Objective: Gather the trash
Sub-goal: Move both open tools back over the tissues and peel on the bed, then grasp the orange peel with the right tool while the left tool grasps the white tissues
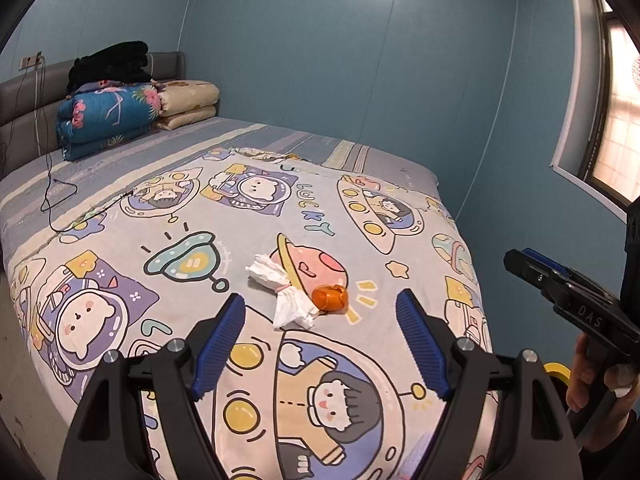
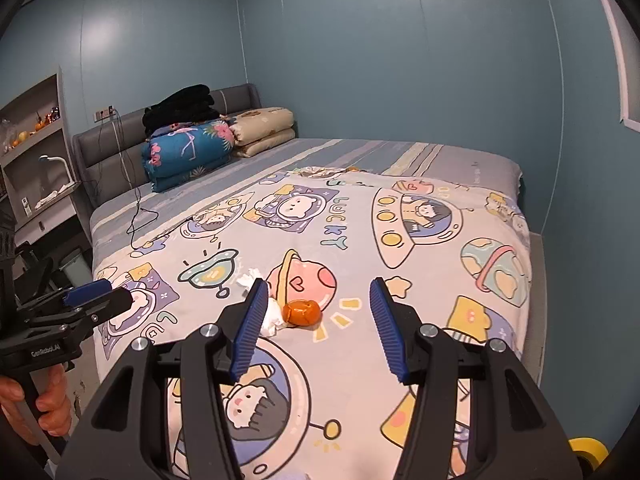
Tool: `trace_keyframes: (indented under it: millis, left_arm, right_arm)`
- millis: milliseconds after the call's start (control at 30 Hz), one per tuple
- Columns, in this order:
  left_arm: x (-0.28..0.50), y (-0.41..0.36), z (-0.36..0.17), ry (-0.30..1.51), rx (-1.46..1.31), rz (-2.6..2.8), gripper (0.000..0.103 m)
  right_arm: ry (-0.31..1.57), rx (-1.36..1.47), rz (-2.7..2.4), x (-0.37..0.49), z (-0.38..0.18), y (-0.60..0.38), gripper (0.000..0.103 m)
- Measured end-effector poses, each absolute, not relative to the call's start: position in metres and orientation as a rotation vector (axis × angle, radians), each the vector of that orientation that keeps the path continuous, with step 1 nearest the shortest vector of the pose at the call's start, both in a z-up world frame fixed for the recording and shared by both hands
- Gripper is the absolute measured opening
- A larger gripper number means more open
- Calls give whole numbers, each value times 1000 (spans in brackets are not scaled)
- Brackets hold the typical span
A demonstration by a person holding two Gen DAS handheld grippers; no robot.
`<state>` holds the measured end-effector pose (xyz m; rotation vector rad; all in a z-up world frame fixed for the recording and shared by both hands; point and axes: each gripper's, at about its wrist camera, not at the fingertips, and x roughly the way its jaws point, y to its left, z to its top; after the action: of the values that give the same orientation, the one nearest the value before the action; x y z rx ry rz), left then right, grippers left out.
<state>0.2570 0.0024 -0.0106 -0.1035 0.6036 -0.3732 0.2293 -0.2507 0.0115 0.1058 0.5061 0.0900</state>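
On the cartoon-print bedspread (image 1: 168, 216) lie a crumpled white tissue (image 1: 280, 292) and, touching its right end, an orange peel (image 1: 330, 298). My left gripper (image 1: 320, 298) hovers open just short of them, its blue pads apart and holding nothing. In the right wrist view the orange peel (image 2: 302, 312) shows between the fingers of my open right gripper (image 2: 318, 284), which is still short of it. The left finger partly hides the tissue (image 2: 272, 314). Each gripper shows at the edge of the other's view: the right gripper (image 1: 520, 260) and the left gripper (image 2: 100, 294).
Folded quilts (image 1: 108, 116) topped with black clothes (image 1: 112, 62) sit against the grey headboard (image 1: 24, 96). A black cable (image 1: 52, 200) trails over the bed's left side. A shelf unit (image 2: 36, 152) stands left of the bed, blue walls behind and right, a window (image 1: 616, 120) at right.
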Motion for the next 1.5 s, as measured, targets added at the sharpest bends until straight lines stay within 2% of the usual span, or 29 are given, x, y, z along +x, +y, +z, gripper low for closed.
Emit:
trace_keyframes:
  millis: [500, 1500]
  left_arm:
    - [306, 20, -42, 659, -150, -335, 74]
    - [442, -8, -142, 871, -151, -305, 74]
  right_arm:
    - [571, 97, 179, 278, -19, -226, 50]
    - [843, 50, 225, 394, -131, -209, 49]
